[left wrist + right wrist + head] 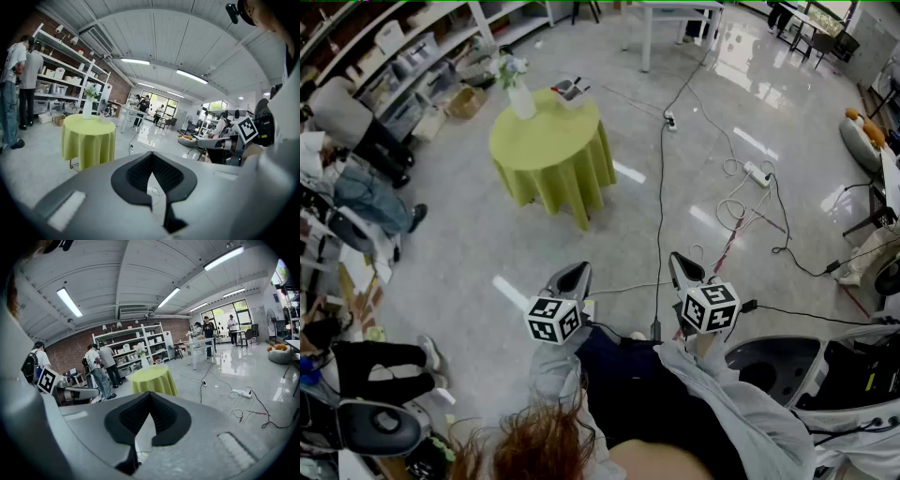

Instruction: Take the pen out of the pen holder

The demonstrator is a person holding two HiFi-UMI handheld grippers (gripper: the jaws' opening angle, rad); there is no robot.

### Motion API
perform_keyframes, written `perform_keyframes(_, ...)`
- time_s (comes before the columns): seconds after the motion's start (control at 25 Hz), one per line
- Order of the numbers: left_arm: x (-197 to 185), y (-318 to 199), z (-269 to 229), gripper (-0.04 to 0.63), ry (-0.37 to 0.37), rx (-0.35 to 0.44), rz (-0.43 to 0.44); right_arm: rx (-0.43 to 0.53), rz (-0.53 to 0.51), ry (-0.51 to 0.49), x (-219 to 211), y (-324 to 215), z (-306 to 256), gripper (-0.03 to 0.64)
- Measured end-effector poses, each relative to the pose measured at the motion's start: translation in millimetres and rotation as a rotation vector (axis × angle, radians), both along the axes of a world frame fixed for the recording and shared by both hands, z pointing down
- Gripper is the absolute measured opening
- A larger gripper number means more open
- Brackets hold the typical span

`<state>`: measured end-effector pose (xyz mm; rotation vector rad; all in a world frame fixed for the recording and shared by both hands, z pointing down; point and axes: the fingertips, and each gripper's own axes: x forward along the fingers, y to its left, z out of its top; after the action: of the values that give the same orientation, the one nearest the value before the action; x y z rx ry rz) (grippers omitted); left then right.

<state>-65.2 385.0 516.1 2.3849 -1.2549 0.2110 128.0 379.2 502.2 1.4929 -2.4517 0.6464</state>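
Two empties: L gripper point(577, 273) & R gripper point(683, 269), jaws pressed together, held by body since table point(546, 150) well apart; pen holder point(570, 89) prob. at its far edge beside vase point(521, 99), pen too small to see.

- Your counter point(551, 152) is draped in plain yellow-green.
- The vase point(522, 101) on it is white.
- Your left gripper point(574, 274) and right gripper point(682, 265) are grey, each with a cube of black-and-white squares.
- The floor point(469, 234) is glossy pale grey.
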Motion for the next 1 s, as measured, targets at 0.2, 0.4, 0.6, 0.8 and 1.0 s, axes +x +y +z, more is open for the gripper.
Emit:
perform_keyframes(0.2,-3.5,2.8,-6.4,0.018,-0.007,0.008,0.001,0.011,-0.002,-0.005,-4.1,1.2,-6.8,0.002)
perform_keyframes(0.4,-2.2,6.6,-3.5,0.018,-0.014,0.003,0.001,0.005,-0.012,-0.003,-3.3,6.8,-3.3,0.002)
perform_keyframes(0.6,7.5,10.1,-1.6,0.018,-0.015,0.002,0.015,0.034,0.036,-0.037,8.6,8.1,-7.6,0.002)
perform_keyframes(0.8,11.3,21.7,-4.1,0.018,-0.002,0.0,0.013,0.024,0.006,-0.072,2.0,12.5,-5.3,0.253)
perform_keyframes(1.0,-4.5,24.2,-0.3,0.018,-0.009,-0.018,-0.01,0.062,0.023,-0.125,-6.9,9.5,-15.2,0.255)
